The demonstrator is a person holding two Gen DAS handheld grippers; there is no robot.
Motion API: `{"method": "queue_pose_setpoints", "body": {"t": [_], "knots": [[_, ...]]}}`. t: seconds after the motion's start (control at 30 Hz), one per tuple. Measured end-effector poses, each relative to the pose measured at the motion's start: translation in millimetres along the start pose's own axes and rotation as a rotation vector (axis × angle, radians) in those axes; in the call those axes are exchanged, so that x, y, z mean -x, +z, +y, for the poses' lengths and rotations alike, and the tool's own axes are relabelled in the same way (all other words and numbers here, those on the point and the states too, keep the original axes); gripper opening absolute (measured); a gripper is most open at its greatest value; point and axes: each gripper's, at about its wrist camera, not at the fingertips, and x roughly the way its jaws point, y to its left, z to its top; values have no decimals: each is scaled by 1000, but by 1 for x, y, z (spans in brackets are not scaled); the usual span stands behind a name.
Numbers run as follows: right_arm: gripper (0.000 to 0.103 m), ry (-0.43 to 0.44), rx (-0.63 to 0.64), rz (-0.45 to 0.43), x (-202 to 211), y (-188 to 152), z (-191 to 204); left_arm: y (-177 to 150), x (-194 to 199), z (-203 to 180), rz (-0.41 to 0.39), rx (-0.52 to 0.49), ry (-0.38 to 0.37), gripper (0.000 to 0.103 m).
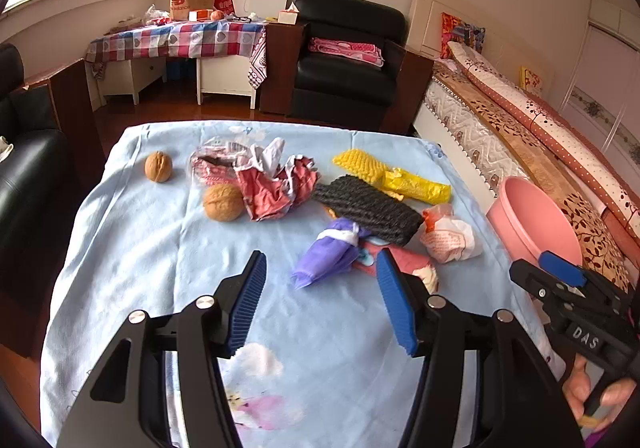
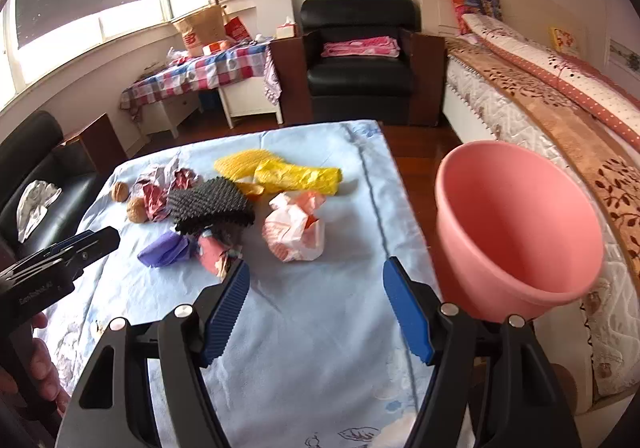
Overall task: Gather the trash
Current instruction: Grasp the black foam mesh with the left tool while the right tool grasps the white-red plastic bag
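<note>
Left gripper point(image 1: 320, 272) & right gripper point(image 2: 314, 280): both jaws wide apart, holding nothing. Trash sits mid-table; purple wrapper point(image 1: 326, 258) is nearest, w/ pink bin point(image 2: 516, 232) off the right edge. Wrapper looks light, soft, crinkly, so pinch its fat middle.

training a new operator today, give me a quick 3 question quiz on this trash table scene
1. True or false: the round pink plastic basin already holds trash.
2. Which lies nearest the open left gripper? A) crumpled purple wrapper B) long yellow foam net C) far brown walnut
3. How many walnuts lie on the light blue cloth?

Key:
1. False; its visible inside is bare.
2. A.
3. Two; the second walnut sits beside a crumpled red wrapper.
</note>
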Motion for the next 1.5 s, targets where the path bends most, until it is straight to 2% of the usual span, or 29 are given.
{"method": "queue_pose_setpoints", "body": {"t": [0.13,0.3,0.43,0.57,0.7,0.73,0.77,0.87,0.9,0.97,1.03,1.23,1.5], "knots": [[59,43,-2,31,-11,-1,0,-3,2,6,1,25,-44,57],[57,90,-1,47,-21,3,0,11,-12,-4,56,42,-81,57],[56,96,24,54,-27,8,3,28,-33,-20,82,28,-47,57],[56,110,20,66,-34,15,1,44,-63,-23,145,77,-40,57],[56,120,25,78,-39,18,-1,55,-88,-18,206,159,-78,57],[56,123,25,83,-41,19,-2,57,-92,-18,210,169,-79,53],[56,126,25,86,-43,20,-2,59,-96,-18,215,168,-79,43],[55,140,20,105,-51,22,-3,59,-104,-21,247,151,-88,21],[54,141,19,108,-52,22,-2,58,-106,-21,249,147,-87,20],[52,145,15,117,-57,23,-2,57,-105,-23,243,128,-86,12],[50,152,7,126,-63,27,-3,57,-99,-23,222,108,-79,10],[43,152,17,141,-76,36,3,58,-75,-33,155,44,-37,9],[26,124,63,178,-93,39,13,56,-53,-52,100,-9,8,9]]}}
